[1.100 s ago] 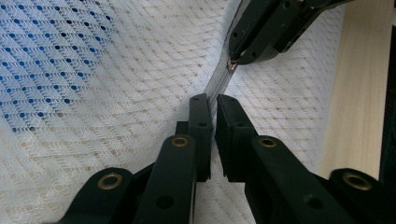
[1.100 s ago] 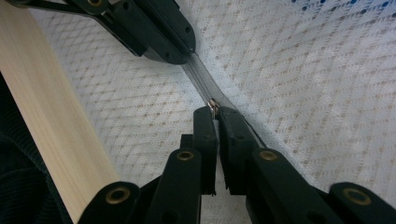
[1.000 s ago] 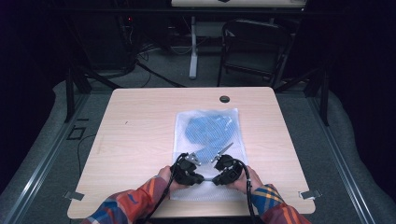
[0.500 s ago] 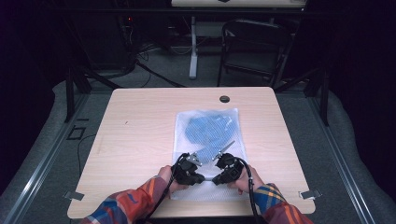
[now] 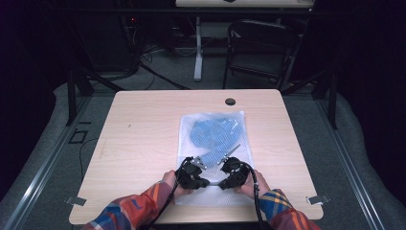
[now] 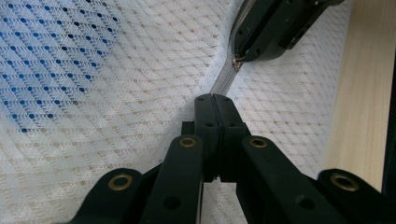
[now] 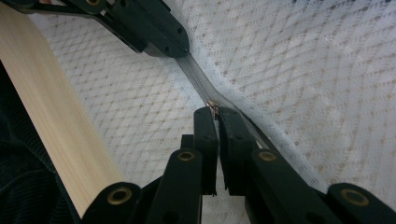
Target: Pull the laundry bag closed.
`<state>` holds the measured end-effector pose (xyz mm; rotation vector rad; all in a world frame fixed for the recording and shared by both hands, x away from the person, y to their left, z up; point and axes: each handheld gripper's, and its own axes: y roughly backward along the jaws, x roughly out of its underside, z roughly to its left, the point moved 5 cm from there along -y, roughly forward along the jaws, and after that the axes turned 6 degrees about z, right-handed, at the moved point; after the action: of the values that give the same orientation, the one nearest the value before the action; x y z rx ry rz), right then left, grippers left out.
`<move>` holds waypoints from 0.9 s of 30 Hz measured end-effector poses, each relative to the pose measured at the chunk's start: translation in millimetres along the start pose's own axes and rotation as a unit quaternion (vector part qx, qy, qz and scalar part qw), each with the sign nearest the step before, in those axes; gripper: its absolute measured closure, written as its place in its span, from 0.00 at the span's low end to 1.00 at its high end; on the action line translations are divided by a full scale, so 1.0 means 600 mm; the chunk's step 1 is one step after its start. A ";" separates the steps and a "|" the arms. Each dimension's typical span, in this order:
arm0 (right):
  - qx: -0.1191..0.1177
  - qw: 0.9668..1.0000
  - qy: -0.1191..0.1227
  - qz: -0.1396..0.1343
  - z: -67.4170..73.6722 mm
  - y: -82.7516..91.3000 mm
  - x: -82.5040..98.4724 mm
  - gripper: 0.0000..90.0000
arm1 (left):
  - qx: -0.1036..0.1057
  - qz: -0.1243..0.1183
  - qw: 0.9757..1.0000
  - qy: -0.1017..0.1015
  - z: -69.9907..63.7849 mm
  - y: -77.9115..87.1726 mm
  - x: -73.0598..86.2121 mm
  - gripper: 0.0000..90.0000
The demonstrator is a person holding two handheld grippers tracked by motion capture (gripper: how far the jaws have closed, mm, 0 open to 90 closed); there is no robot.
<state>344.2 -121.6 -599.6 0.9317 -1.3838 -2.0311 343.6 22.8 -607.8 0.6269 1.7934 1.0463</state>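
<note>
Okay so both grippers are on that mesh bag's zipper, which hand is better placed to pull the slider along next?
Probably the right gripper: its jaws pinch the small metal zipper pull. The left gripper is shut on the zipper tape a little way along, well placed to brace the mesh bag while the right one pulls.

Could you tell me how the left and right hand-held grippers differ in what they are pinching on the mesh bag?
The left hand-held gripper is shut on the plain zipper tape; the right hand-held gripper is shut at the small metal zipper pull. In the high view, the left sits nearer the bag's middle, the right nearer the right edge. Both are closed, low over the white mesh bag.
</note>
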 end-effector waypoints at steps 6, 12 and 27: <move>-0.001 1.000 -0.012 0.002 -0.006 0.004 0.008 0.96 | -0.002 0.001 1.000 -0.005 -0.001 0.000 0.000 1.00; -0.002 1.000 -0.022 0.008 -0.017 0.010 0.018 0.97 | -0.003 0.002 1.000 -0.007 -0.001 0.000 0.000 1.00; 0.002 1.000 -0.027 0.010 -0.029 0.018 0.034 0.96 | 0.005 -0.003 1.000 0.001 0.002 0.000 0.000 1.00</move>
<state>344.8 -150.3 -599.1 0.8674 -1.4211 -2.0524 344.9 23.2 -608.2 0.6276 1.8020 1.0339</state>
